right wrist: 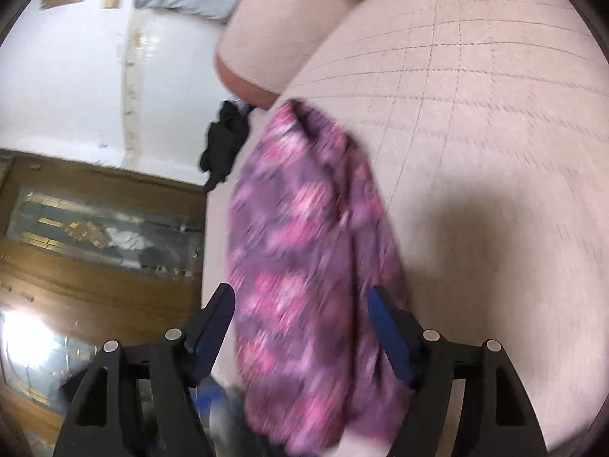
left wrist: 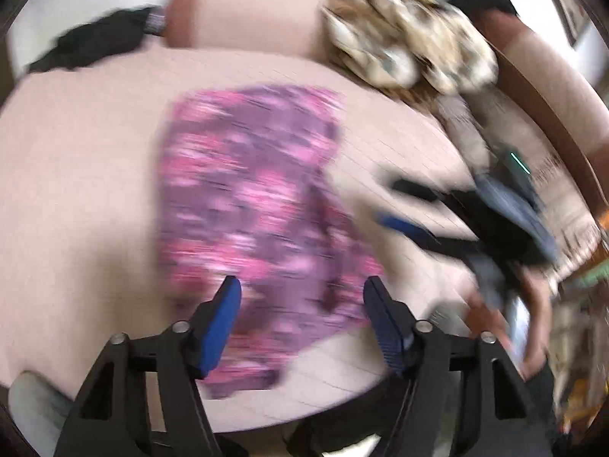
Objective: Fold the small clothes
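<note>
- One pink-and-purple patterned garment (left wrist: 251,205) lies on a pale pink quilted bed cover (left wrist: 76,198), with bare cover all along its left side and above it.
- The left gripper (left wrist: 300,285) hovers over the garment's near end, its two blue-padded jaws spread apart with nothing between them.
- The right gripper (right wrist: 298,293) also stands with jaws apart, the garment (right wrist: 304,251) showing in the gap; whether the cloth touches a pad cannot be told through the blur.
- In the left wrist view the right gripper (left wrist: 403,209) appears to the garment's right, blurred.
- From the right wrist view the garment sits near the bed's edge, beyond which are a white wall (right wrist: 76,76) and a wooden cabinet (right wrist: 76,266).
- One pink pillow (left wrist: 243,11), one beige patterned bundle (left wrist: 411,38) and one black cloth (left wrist: 99,42) lie at the far end.
</note>
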The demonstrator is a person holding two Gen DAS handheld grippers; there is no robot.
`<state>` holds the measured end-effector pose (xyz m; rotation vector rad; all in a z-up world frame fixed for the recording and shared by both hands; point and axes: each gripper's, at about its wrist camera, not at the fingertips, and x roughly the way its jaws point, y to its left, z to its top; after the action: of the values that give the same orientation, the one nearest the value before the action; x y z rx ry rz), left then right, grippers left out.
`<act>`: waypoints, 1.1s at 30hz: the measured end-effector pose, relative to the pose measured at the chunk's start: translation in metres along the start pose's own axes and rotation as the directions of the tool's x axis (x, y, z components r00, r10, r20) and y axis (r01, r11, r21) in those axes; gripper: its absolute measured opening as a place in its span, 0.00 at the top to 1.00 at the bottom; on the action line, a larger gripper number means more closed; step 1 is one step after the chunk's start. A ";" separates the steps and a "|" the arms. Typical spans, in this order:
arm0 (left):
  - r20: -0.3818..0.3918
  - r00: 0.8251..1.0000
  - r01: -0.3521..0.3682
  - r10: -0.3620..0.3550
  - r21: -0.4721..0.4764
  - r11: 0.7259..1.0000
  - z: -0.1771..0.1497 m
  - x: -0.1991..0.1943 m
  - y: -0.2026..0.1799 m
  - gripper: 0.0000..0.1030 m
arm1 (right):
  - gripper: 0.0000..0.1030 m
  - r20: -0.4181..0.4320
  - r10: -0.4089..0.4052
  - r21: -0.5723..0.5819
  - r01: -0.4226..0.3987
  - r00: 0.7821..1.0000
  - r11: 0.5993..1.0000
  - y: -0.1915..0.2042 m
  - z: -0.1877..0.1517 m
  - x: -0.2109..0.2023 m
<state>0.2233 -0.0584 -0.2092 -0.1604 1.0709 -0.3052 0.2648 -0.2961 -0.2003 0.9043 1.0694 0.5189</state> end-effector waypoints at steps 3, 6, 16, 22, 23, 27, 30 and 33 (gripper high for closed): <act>-0.028 0.996 -0.091 0.089 -0.086 0.992 -0.016 0.010 0.033 0.35 | 0.24 -0.016 -0.086 -0.057 0.085 0.996 0.995 0.013 -0.043 -0.008; -0.068 0.994 -0.098 0.089 -0.140 0.985 -0.033 0.023 0.045 0.35 | 0.28 -0.032 -0.193 -0.123 0.188 0.981 0.974 0.018 -0.069 0.005; -0.136 0.991 -0.020 -0.009 -0.208 0.978 -0.069 0.032 0.050 0.35 | 0.94 0.050 -0.373 -0.147 0.376 0.926 0.915 0.020 -0.072 -0.019; -0.103 0.993 0.034 -0.062 -0.247 0.968 -0.065 0.008 0.060 0.35 | 0.60 -0.015 -0.433 -0.059 0.432 0.901 0.900 -0.008 -0.069 -0.003; -0.083 0.994 0.044 -0.068 -0.254 0.966 -0.061 0.000 0.063 0.35 | 0.47 0.009 -0.432 -0.069 0.432 0.902 0.899 0.000 -0.070 -0.011; -0.032 0.998 0.044 -0.056 -0.289 0.956 -0.029 -0.015 0.084 0.33 | 0.21 0.109 -0.362 -0.179 0.376 0.926 0.909 0.047 -0.053 -0.035; -0.025 0.999 0.036 -0.047 -0.319 0.947 0.006 -0.001 0.096 0.32 | 0.16 0.112 -0.283 -0.235 0.302 0.953 0.924 0.066 -0.017 -0.031; -0.049 0.997 0.045 -0.067 -0.360 0.932 0.034 0.027 0.106 0.32 | 0.16 0.074 -0.294 -0.238 0.304 0.953 0.923 0.064 0.032 0.006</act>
<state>0.2831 0.0328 -0.2455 -0.5127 1.1778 -0.1631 0.2994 -0.2686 -0.1443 0.5165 1.0592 0.3674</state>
